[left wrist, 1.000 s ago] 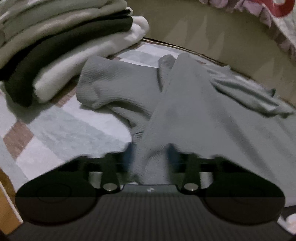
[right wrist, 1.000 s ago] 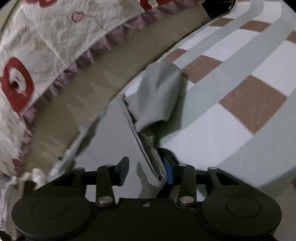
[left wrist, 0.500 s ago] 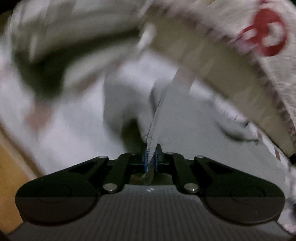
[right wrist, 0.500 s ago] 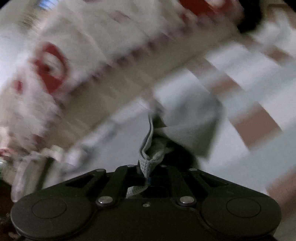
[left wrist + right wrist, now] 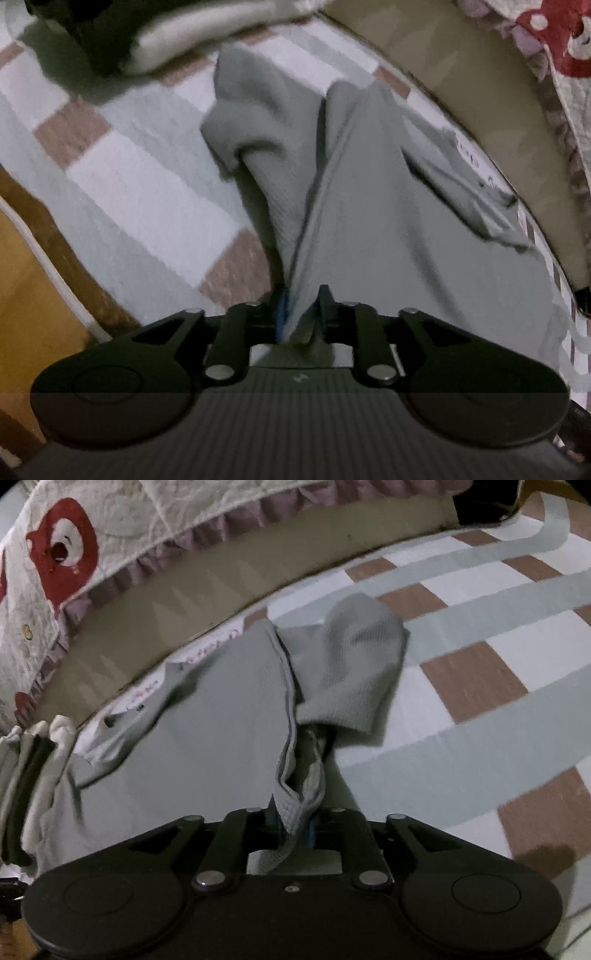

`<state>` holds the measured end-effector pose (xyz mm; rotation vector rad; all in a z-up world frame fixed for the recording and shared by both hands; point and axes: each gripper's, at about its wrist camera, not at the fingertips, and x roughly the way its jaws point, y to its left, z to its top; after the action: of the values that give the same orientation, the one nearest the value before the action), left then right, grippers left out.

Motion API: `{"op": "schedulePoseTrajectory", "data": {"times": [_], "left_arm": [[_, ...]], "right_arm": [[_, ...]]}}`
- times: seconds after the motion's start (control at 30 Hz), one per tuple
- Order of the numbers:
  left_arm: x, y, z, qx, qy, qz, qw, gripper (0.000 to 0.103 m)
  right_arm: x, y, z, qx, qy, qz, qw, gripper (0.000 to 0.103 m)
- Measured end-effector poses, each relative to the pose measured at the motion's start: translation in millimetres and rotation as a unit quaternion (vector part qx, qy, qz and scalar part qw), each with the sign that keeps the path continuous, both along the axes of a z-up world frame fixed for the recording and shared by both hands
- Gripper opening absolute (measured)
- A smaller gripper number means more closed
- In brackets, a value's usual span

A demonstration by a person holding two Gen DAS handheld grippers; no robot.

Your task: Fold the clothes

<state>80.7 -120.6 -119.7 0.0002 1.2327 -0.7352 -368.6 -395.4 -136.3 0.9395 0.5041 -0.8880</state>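
Observation:
A grey knitted garment [image 5: 388, 206] lies on a checked rug, its hem edge bunched and lifted toward me. My left gripper [image 5: 301, 314] is shut on one corner of that hem, with cloth pinched between the blue-padded fingers. In the right wrist view the same grey garment [image 5: 221, 709] stretches away, and a sleeve [image 5: 362, 672] is flopped out to the right. My right gripper [image 5: 295, 823] is shut on the other hem corner, with a fold of knit bulging out between the fingers. The pinched cloth hides the pads.
A stack of folded clothes [image 5: 177, 40] in white, black and grey sits at the far left on the rug [image 5: 147, 192]. A bed base [image 5: 207, 594] with a frilled quilt [image 5: 59, 546] runs along the far side. Wooden floor [image 5: 33, 295] shows at the left edge.
Both grippers went from open around the hem to shut on it. They swung up with the cloth, and now sit lower with the garment drawn taut toward me.

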Motion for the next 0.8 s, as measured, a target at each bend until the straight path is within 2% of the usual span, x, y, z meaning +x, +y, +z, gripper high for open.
{"op": "schedulePoseTrajectory", "data": {"times": [0.07, 0.13, 0.2, 0.27, 0.3, 0.33, 0.37, 0.43, 0.57, 0.67, 0.8], "left_arm": [[-5, -6, -2, 0.013, -0.014, -0.013, 0.9997, 0.030], [-10, -14, -1, 0.027, -0.042, -0.031, 0.9983, 0.032], [-15, -21, -1, 0.032, -0.066, -0.045, 0.9963, 0.045], [-22, -28, -1, 0.040, -0.092, -0.060, 0.9932, 0.049], [-25, -31, -1, 0.047, -0.108, -0.067, 0.9907, 0.036], [-28, -34, 0, 0.050, -0.125, -0.081, 0.9876, 0.014], [-31, -37, 2, 0.051, -0.141, -0.099, 0.9838, 0.008], [-36, -37, 16, 0.026, -0.167, -0.104, 0.9800, 0.008], [-38, -25, 72, -0.065, -0.226, -0.087, 0.9679, 0.008], [-41, -16, 117, -0.119, -0.256, -0.069, 0.9568, 0.008], [-53, -4, 175, -0.168, -0.297, -0.061, 0.9380, 0.008]], "right_arm": [[-6, 0, -7, 0.021, -0.009, -0.010, 1.000, 0.028], [-15, 0, -13, 0.038, -0.036, -0.023, 0.998, 0.032], [-23, -2, -18, 0.054, -0.072, -0.034, 0.995, 0.036], [-24, -3, -23, 0.067, -0.097, -0.028, 0.993, 0.036], [-25, -4, -24, 0.069, -0.109, -0.024, 0.991, 0.035], [-23, -5, -19, 0.060, -0.119, -0.015, 0.991, 0.020], [-22, -6, -14, 0.052, -0.128, -0.007, 0.990, 0.006], [-20, -9, -5, 0.034, -0.146, 0.010, 0.989, 0.006], [-16, -14, 18, -0.002, -0.184, 0.043, 0.982, 0.006], [-20, -25, 66, -0.034, -0.219, 0.056, 0.973, 0.006], [-33, -32, 133, -0.068, -0.278, 0.071, 0.955, 0.006]]}}
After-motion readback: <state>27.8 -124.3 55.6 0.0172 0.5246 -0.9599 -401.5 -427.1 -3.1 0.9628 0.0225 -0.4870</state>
